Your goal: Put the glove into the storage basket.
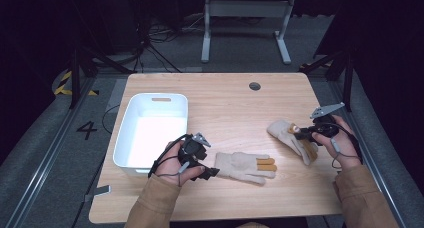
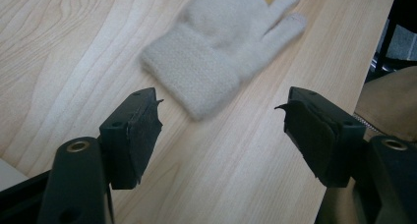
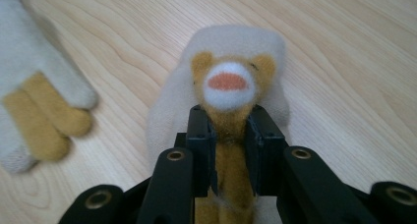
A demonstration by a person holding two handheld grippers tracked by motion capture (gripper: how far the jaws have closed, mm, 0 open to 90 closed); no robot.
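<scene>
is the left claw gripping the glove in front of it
No, the left claw stands open, and the cream glove lies on the table beyond its jaws.

Glove point(image 3: 231, 86) clamped between right gripper point(image 3: 231, 155) jaws: fuzzy knit cloth, cream and ochre. Second glove point(image 2: 221, 47) ahead of left gripper point(image 2: 221, 135) jaws: same matt knit. Table point(image 2: 74, 47): smooth pale wood grain.

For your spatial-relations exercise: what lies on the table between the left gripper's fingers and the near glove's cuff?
Bare wood of the table, seen in the left gripper view; the left gripper stands open short of the near glove.
</scene>
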